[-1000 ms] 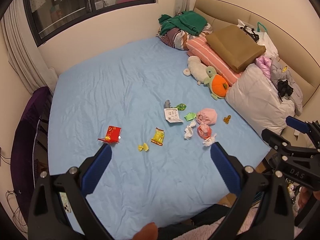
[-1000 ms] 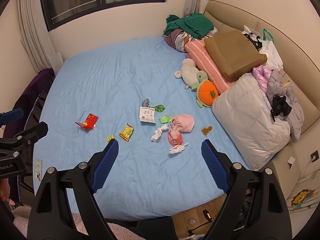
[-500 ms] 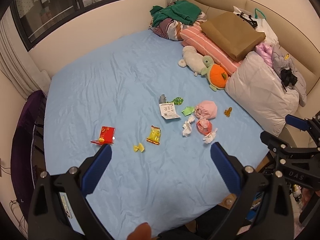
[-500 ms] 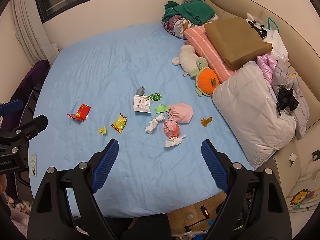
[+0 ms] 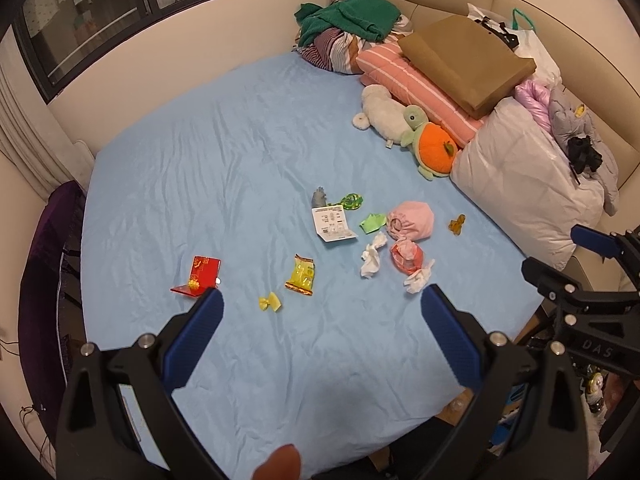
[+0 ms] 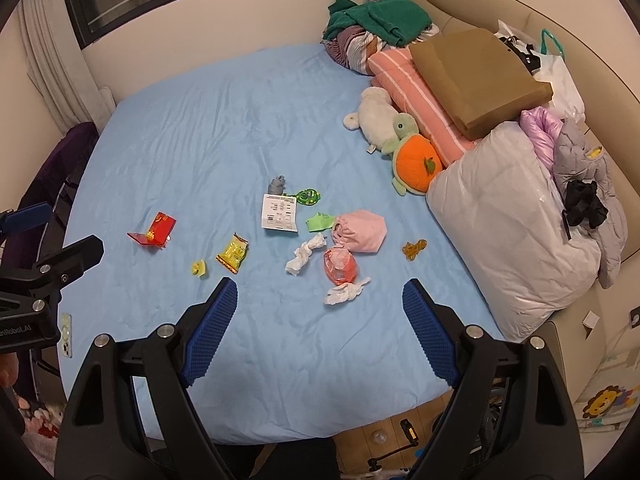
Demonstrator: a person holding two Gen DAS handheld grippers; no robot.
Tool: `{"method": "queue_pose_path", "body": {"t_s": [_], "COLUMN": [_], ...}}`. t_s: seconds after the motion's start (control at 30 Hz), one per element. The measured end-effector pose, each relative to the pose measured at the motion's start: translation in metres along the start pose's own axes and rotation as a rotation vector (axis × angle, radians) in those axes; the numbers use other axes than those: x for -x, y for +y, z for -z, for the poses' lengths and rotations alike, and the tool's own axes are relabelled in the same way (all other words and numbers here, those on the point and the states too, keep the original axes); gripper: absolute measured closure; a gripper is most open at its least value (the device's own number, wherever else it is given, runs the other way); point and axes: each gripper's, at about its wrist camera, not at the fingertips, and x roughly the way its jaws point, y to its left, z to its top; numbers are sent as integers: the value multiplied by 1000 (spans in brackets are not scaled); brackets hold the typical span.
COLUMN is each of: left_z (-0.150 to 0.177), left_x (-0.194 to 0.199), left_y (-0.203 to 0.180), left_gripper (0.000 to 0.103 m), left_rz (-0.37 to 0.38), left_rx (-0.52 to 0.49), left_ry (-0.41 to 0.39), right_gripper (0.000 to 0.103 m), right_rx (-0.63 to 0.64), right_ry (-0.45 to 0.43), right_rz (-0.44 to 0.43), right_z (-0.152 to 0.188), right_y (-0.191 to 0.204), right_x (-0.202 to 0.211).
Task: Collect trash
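Note:
Trash lies scattered on the blue bed sheet (image 5: 224,160): a red packet (image 5: 202,274), a yellow snack wrapper (image 5: 302,276), a small yellow wrapper (image 5: 270,303), a white paper slip (image 5: 332,224), green wrappers (image 5: 372,221), white tissues (image 5: 370,258), a red-orange bag (image 5: 406,256) and a pink bag (image 5: 412,220). My left gripper (image 5: 320,300) is open and empty, high above the bed's near part. My right gripper (image 6: 320,292) is open and empty too, above the tissues (image 6: 344,292) and the red-orange bag (image 6: 340,266).
Plush toys (image 5: 424,136), striped pillows (image 5: 416,80), a brown cushion (image 5: 468,64) and a white duvet (image 5: 528,192) line the right side. A clothes pile (image 5: 348,28) sits at the far corner. A phone (image 6: 65,334) lies at the bed's left edge.
Both grippers have tilted down and moved closer over the bed, so the trash sits lower and nearer in view. Both stay open. Nothing on the bed has moved.

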Motion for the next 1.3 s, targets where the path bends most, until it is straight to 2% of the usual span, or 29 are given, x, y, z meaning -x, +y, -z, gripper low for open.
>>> {"method": "queue_pose_path", "body": {"t_s": [0.4,1.0,1.17,1.3], "left_z": [-13,-20,-14,-8], "left_x": [-20,-23,-49,-88], "left_y": [-8,-7,-9,-19], "left_gripper": [4,4,4,4], "left_rz": [2,-1,4,18], "left_rx": [-5,6,12,2], "left_ry": [2,5,32,53], "right_gripper": [21,21,21,21], "right_rx": [3,1,-2,-5], "right_ry": [2,8,22,46], "right_rz": [-13,-18,-4,5], "right_z": [-12,-17,-15,-7], "right_y": [-9,-12,-17,-25], "right_x": [-20,-24,-43,-83]}}
